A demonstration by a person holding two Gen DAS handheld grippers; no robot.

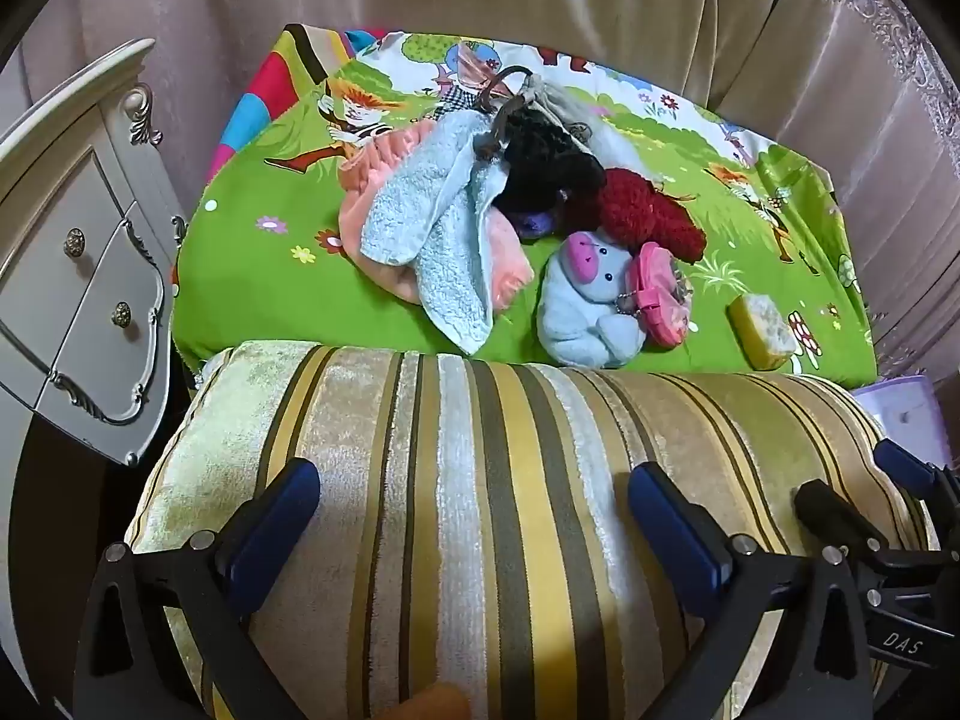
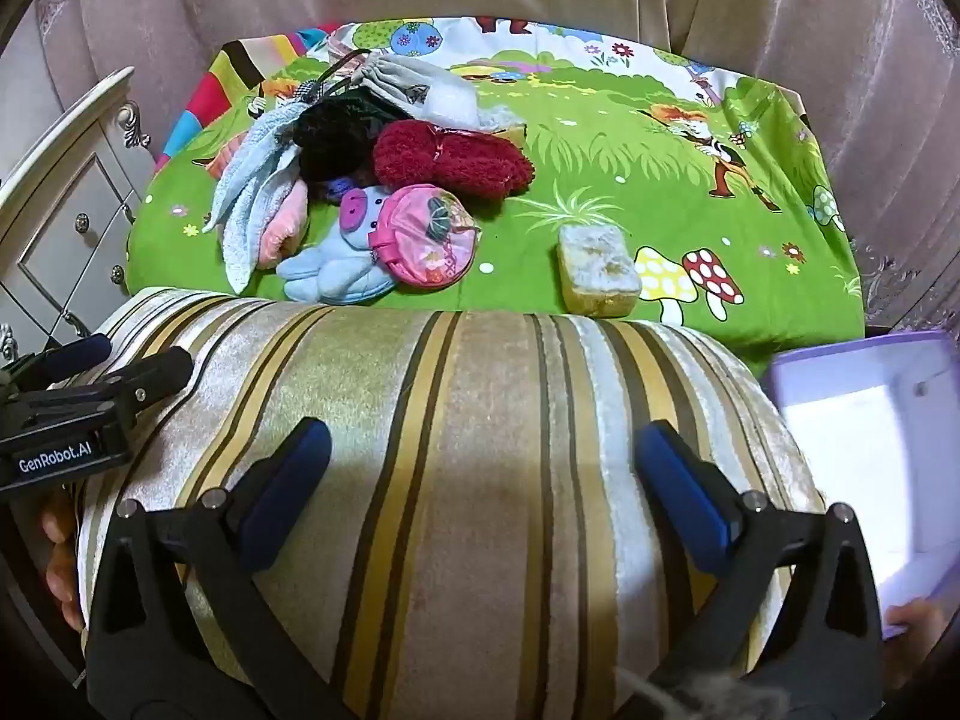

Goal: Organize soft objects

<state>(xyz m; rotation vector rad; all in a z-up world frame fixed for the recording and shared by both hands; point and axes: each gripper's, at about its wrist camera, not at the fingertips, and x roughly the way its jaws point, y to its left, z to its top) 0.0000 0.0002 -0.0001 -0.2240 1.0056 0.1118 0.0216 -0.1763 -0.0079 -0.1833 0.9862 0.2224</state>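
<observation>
A striped gold and cream velvet pillow [image 1: 480, 510] fills the near half of both views. My left gripper [image 1: 474, 480] stands open just over its top, blue pads spread wide with only pillow fabric under them. My right gripper [image 2: 483, 438] is open the same way, further right on the pillow [image 2: 480, 480]. Beyond it lies a heap of soft things: a light blue towel [image 1: 432, 240], a black fuzzy item [image 1: 546, 168], a red fuzzy item [image 1: 648, 216], a blue plush toy [image 1: 588, 300] with a pink pouch [image 1: 657, 294], and a yellow sponge [image 2: 597, 270] lying apart.
The heap lies on a green cartoon-print sheet [image 2: 630, 150]. A white dresser [image 1: 78, 276] stands at the left. A lilac open box [image 2: 870, 438] sits at the right beside the pillow. Beige curtains [image 1: 480, 0] hang behind. A hand [image 2: 57, 564] shows at the left edge.
</observation>
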